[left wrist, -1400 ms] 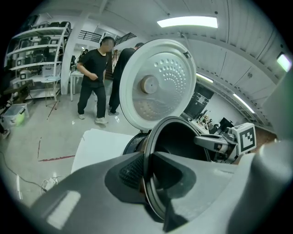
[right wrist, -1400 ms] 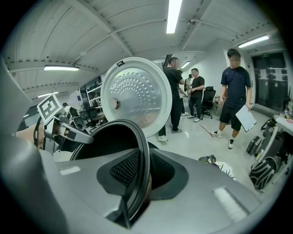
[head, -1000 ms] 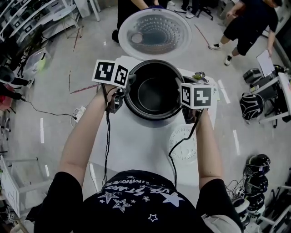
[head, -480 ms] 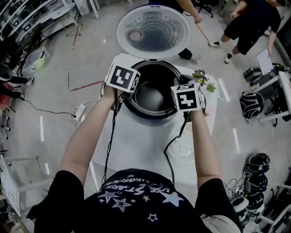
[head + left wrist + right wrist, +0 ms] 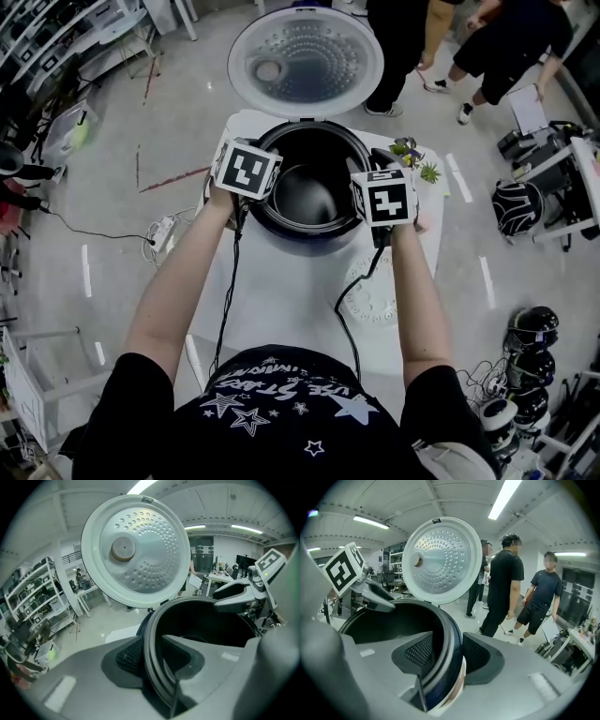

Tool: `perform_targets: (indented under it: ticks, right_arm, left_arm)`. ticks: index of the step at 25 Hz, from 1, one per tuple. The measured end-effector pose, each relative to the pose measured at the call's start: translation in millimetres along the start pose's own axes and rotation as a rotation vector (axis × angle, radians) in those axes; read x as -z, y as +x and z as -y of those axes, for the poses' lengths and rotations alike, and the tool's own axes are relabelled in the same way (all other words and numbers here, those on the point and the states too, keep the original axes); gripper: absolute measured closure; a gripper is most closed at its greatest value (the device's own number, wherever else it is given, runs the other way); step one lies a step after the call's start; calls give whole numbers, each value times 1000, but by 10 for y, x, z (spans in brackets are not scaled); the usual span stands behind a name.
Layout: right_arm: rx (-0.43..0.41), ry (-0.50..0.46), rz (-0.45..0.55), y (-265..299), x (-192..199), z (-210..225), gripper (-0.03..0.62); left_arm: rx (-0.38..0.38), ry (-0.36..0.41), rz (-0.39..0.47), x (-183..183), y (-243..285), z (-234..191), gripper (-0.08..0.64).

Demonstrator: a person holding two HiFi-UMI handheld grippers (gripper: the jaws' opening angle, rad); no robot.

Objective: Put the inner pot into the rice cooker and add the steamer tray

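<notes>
Dark inner pot [image 5: 309,192] sits down inside the rice cooker [image 5: 305,246], so I judge seating done. Left tool [image 5: 152,656] looks clamped on its rim, steadying it. Right tool [image 5: 447,656] has just been opening, rim loose between its jaws, letting go. Steamer tray [image 5: 375,302] waits on the bench [image 5: 272,300].

My left gripper [image 5: 152,656] straddles and pinches the inner pot [image 5: 305,192] rim: upright lid [image 5: 305,56] walls off ahead, pot mouth rightward open from above, steamer tray [image 5: 375,302] behind-right on the table [image 5: 272,291].
</notes>
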State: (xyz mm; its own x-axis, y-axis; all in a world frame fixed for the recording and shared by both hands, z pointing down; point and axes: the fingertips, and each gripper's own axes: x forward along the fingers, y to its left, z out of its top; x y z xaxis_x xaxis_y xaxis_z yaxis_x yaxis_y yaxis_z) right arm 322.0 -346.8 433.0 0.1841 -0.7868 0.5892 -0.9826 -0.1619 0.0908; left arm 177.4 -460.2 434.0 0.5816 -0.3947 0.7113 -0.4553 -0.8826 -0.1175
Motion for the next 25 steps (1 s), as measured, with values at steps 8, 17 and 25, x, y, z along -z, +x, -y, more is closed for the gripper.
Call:
perform_targets:
  ticks: [8, 17, 25]
  right_arm:
    - [11, 76, 45, -205, -24, -73, 337]
    - [95, 136, 72, -711, 61, -277, 339]
    - [155, 201, 94, -1097, 98, -607, 342]
  left_arm:
    - [42, -22, 66, -38, -216, -57, 293]
    - [87, -38, 214, -66, -699, -123, 291]
    - [218, -33, 287, 124, -1127, -65, 291]
